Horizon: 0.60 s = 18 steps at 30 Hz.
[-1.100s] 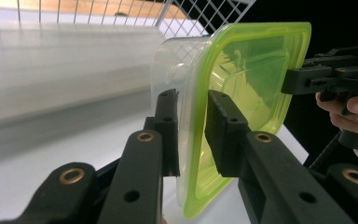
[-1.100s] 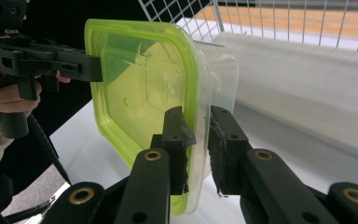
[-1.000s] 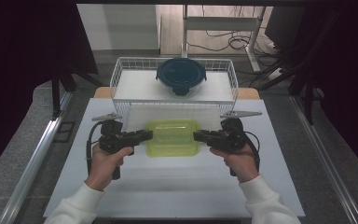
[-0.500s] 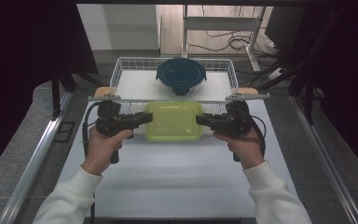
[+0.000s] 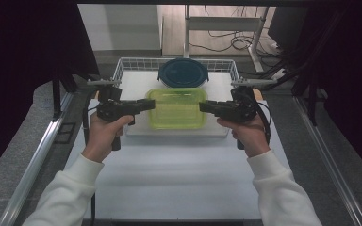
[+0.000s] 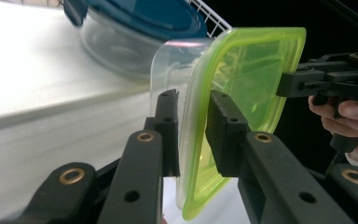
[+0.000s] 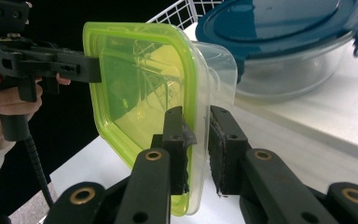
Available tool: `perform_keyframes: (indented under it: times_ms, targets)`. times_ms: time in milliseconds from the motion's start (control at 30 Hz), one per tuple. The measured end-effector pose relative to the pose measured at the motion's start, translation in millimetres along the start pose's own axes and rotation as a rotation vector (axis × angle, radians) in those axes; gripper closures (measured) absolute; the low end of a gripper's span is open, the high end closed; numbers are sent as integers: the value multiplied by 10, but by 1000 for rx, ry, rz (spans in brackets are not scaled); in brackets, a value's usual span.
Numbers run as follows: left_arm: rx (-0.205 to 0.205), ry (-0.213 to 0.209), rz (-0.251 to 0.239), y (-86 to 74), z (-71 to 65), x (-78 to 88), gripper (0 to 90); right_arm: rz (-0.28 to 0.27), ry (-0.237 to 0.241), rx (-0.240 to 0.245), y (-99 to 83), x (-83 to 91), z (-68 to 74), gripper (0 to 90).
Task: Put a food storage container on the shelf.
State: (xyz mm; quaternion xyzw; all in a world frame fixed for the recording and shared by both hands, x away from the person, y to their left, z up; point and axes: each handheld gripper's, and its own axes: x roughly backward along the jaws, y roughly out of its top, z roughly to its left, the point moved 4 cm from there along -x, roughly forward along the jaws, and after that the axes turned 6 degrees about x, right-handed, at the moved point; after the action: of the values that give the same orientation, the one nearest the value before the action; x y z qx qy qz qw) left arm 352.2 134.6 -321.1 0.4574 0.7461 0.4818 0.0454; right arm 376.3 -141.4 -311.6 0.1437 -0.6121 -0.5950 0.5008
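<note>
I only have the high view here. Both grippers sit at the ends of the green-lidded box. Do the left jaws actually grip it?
Observer: Yes. In the left gripper view, the left gripper pinches the rim of the green lid, one jaw on each face.
Operator: And the right one?
Observer: The right gripper clamps the opposite rim between its pads.
Operator: What is under that lid?
Observer: A clear box. Its wall shows beside the lid, and nothing can be seen inside it.
</note>
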Motion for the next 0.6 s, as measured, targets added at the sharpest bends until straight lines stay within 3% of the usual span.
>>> perform_keyframes:
  times_ms: [200, 600]
  targets:
    - [-23, -4, -5, 201, -24, -2, 753, -11, -4, -6, 120, -4, -70, 771]
    - [-16, -19, -14, 503, 2, -95, 761, -35, -14, -14, 423, 10, -198, 774]
